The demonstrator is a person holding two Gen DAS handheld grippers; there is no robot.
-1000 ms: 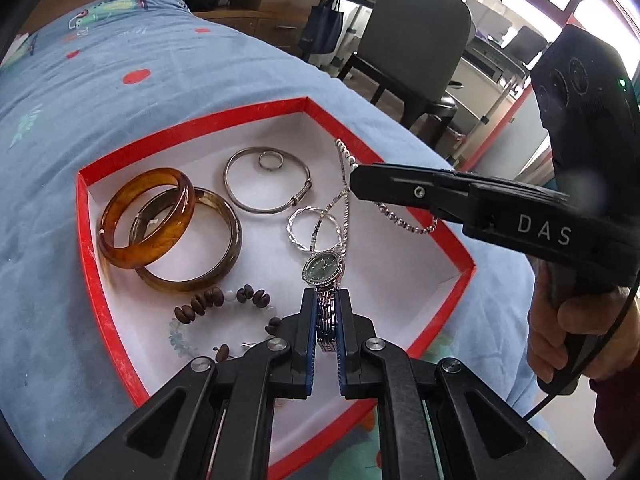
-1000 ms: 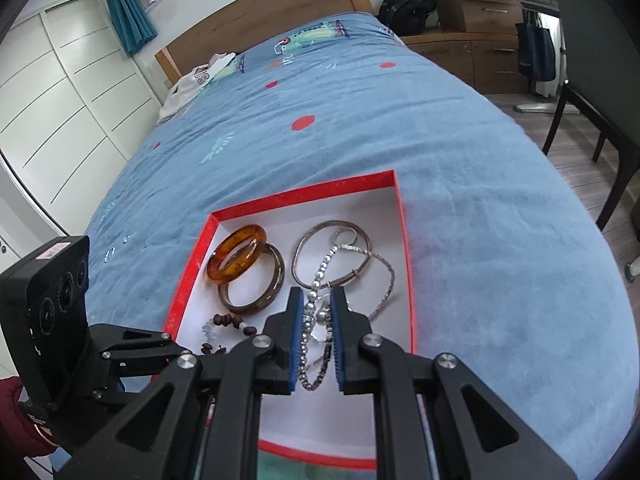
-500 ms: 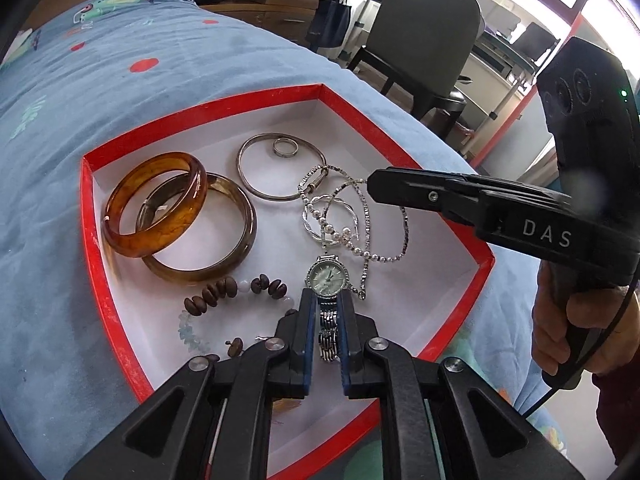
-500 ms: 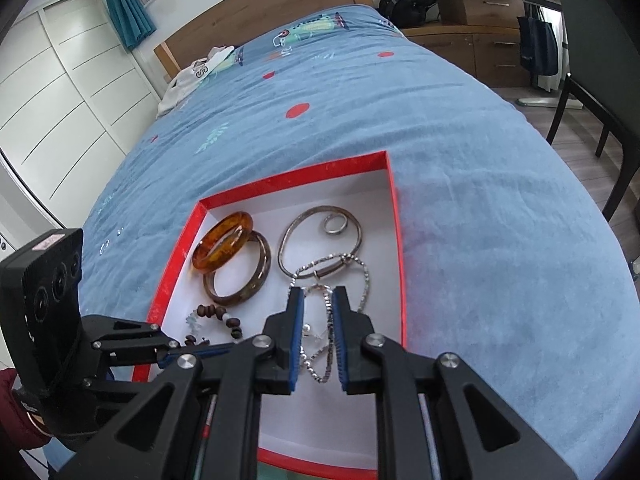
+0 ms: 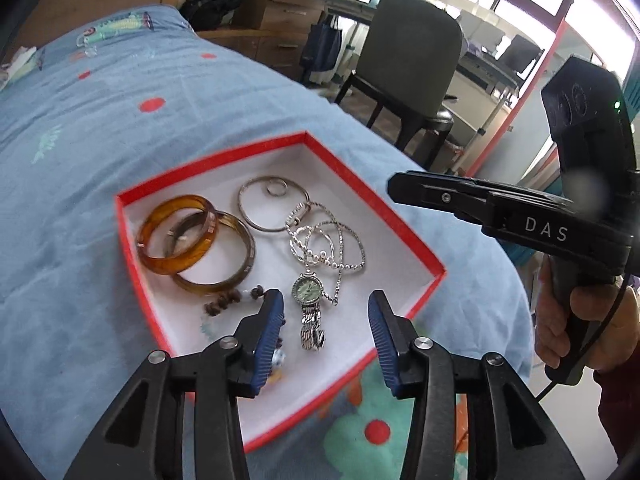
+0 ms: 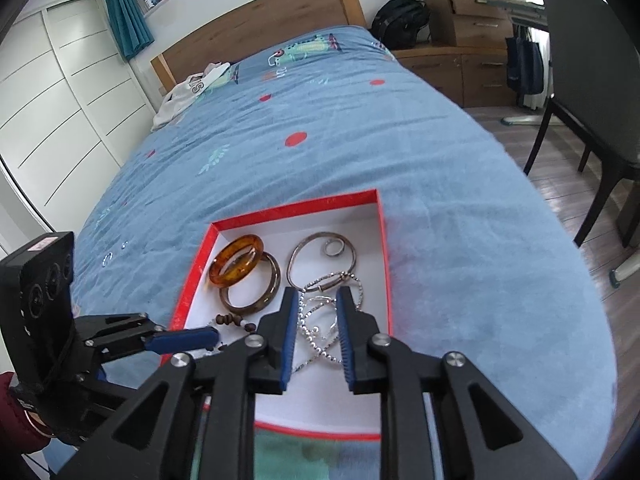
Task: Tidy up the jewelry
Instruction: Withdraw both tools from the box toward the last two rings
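A red-rimmed box (image 5: 424,256) with a white floor lies on the bed and holds the jewelry. A silver watch (image 5: 309,307) with a green face lies near its front. A silver chain (image 5: 334,242) lies behind it, also in the right wrist view (image 6: 320,332). Amber bangles (image 5: 188,236) and a silver hoop (image 5: 264,208) lie further back. My left gripper (image 5: 324,320) is open above the watch, holding nothing. My right gripper (image 6: 318,320) is open above the chain, empty.
The box (image 6: 382,240) sits near the foot of a blue bedspread (image 6: 320,120). Brown beads (image 5: 224,302) lie at the box's front left. A grey chair (image 5: 412,48) and wooden drawers (image 6: 468,8) stand past the bed's right edge.
Both grippers have opened and pulled back. The watch has dropped from the left gripper and the chain from the right; both now lie in the box.
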